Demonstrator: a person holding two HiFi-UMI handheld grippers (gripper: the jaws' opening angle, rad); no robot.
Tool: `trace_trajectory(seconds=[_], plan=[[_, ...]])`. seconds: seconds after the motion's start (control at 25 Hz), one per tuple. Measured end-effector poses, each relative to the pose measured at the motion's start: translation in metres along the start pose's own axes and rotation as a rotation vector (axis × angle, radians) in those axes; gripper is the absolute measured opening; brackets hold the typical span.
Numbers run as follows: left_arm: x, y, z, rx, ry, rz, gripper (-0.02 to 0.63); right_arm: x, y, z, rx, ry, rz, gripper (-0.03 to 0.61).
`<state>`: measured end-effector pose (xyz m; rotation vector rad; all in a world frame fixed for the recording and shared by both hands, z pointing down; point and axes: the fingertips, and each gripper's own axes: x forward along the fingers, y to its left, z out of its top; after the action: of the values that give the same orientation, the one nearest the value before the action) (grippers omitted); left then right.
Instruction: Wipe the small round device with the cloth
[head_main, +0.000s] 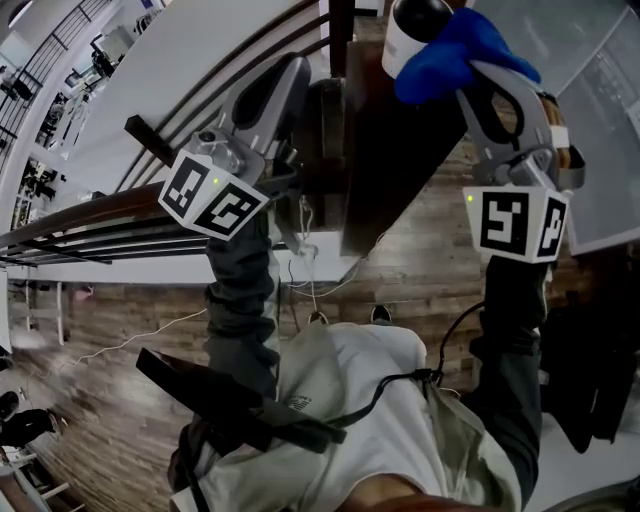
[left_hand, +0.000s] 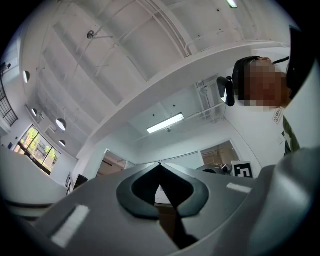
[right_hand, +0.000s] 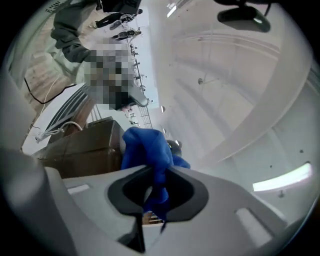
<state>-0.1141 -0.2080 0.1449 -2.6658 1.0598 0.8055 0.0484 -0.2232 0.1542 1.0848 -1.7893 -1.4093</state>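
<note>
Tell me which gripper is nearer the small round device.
Right. The right gripper, shut on the blue cloth, has it up by the small round device; the left gripper, shut on nothing, sits apart, off to the device's left in the head view.

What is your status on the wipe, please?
Left tongs shut, empty. Right tongs shut on blue cloth, at small round device. Nothing seen in the way.

Wood-plank floor (head_main: 120, 310) down below with a thin white cable (head_main: 130, 343) snaking across it. Dark wooden rails (head_main: 100, 215) run along the left, beside a dark brown wooden bench (head_main: 390, 150). Up top there's a lit strip light (left_hand: 165, 123) on a white ceiling (left_hand: 125, 55), round hanging lamps (left_hand: 61, 124), and sunny windows (left_hand: 37, 147) far left.
</note>
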Motion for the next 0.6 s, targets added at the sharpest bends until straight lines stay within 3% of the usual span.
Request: trace_trajectory(seconds=[0.2,0.36,0.48,0.6], plan=[[0.000,-0.013,-0.012,-0.016,0.003,-0.024,-0.003,0.013,-0.039,-0.021,0.100,-0.006,-0.123,0.063],[0.005,-0.021,-0.012,-0.023,0.008,-0.037,-0.003,0.024,-0.069,0.004,0.091,-0.036,-0.199,0.063],[0.004,-0.027,-0.007,-0.025,0.011,-0.034,-0.003,0.022,-0.060,0.027,0.023,-0.058,-0.213,0.063],[0.002,-0.028,-0.012,-0.024,0.023,-0.029,-0.003,0.010,-0.038,0.025,0.010,-0.059,-0.199,0.063]])
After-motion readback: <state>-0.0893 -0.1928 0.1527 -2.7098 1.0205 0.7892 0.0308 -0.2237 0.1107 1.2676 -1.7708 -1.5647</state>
